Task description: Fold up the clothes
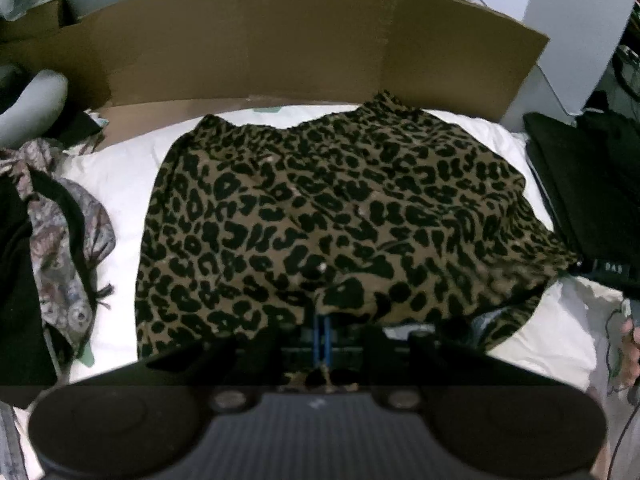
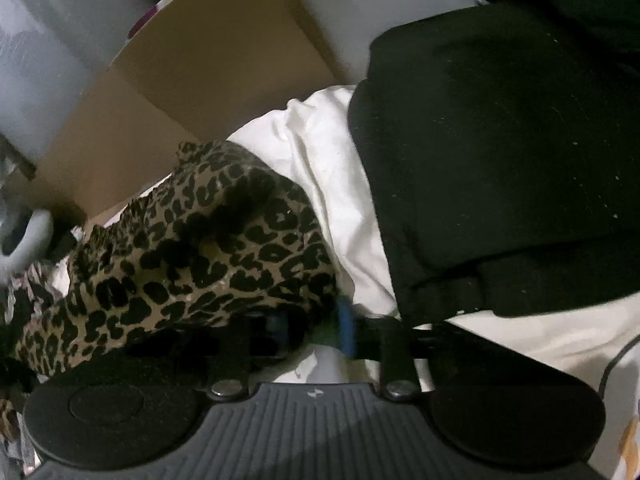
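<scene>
A leopard-print garment [image 1: 320, 208] lies spread on a white bed sheet [image 1: 116, 184]. My left gripper [image 1: 323, 334] is at its near hem. The two blue fingers are pressed together with the cloth pinched between them, and the fabric bunches up just above the fingertips. In the right wrist view the same leopard-print garment [image 2: 192, 256] is bunched up on the left. Its edge drapes over the left finger of my right gripper [image 2: 312, 330]. A blue pad [image 2: 346, 326] stands apart from the other finger, with white sheet showing in the gap.
A brown cardboard wall [image 1: 280, 44] stands behind the bed. Folded black clothes [image 2: 500, 160] lie on the right, touching the garment's edge. A floral and black pile [image 1: 52, 248] sits on the left. A hand [image 1: 632, 344] shows at the far right, and a cable [image 2: 616, 364] crosses the sheet.
</scene>
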Available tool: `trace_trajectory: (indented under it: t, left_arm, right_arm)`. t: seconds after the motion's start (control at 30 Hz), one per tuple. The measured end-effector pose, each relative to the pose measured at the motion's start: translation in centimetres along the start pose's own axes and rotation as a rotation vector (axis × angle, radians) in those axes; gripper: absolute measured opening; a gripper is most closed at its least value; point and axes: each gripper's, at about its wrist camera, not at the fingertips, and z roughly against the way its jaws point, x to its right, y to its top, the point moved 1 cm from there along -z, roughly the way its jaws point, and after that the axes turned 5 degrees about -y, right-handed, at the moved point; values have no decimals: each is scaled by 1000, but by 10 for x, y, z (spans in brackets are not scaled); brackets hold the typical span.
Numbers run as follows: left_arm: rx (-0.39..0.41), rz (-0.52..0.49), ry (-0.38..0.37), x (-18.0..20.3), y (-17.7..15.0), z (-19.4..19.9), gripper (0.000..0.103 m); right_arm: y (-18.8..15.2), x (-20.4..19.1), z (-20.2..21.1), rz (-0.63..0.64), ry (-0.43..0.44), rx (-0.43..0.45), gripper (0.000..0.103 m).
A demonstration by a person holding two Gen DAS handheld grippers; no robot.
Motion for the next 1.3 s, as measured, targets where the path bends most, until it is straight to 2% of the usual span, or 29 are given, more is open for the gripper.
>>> trace_trajectory:
  t: [0.03, 0.17, 0.37, 0.5, 0.6, 0.63, 0.7, 0.8, 0.9, 0.97, 1.0, 1.1, 1.3]
  left_arm:
    - [-3, -9, -5, 2, -1, 0, 3]
    - [-14, -44, -24, 8, -3, 1, 3]
    - [-32, -98, -53, 18, -8, 2, 3]
    - [-36, -114, -73, 23, -8, 2, 3]
    - [-37, -119, -89, 27, -7, 3, 3]
    - [-37, -121, -94, 28, -6, 3, 3]
    - [-43, -117, -102, 28, -7, 2, 3]
    - [-49, -106, -104, 25, -9, 0, 3]
    - [-52, -92, -104, 20, -8, 0, 3]
    - [-57, -90, -106, 19, -9, 0, 3]
    - [-58, -92, -110, 19, -9, 0, 3]
    - [-64, -111, -130, 22, -10, 1, 3]
    - [-98, -213, -180, 32, -17, 6, 3]
  right_arm:
    - [1, 1, 1, 7, -8, -1, 2]
    - [9, -1, 17, 47, -31, -15, 0]
    - [34, -2, 41, 118, -42, 18, 0]
    - [46, 0, 40, 131, -71, 28, 0]
    - [43, 4, 24, 111, -103, -29, 0]
    - [40, 7, 17, 92, -102, -58, 4]
    - [30, 11, 8, 46, -71, -75, 5]
    - [17, 9, 1, 29, -54, -96, 18]
    - [13, 8, -1, 32, -47, -82, 34]
    - [13, 8, -1, 34, -42, -65, 35]
    - [14, 9, -1, 34, -39, -57, 33]
    - [15, 10, -1, 36, -31, -31, 0]
    - [34, 16, 20, 67, -58, 12, 0]
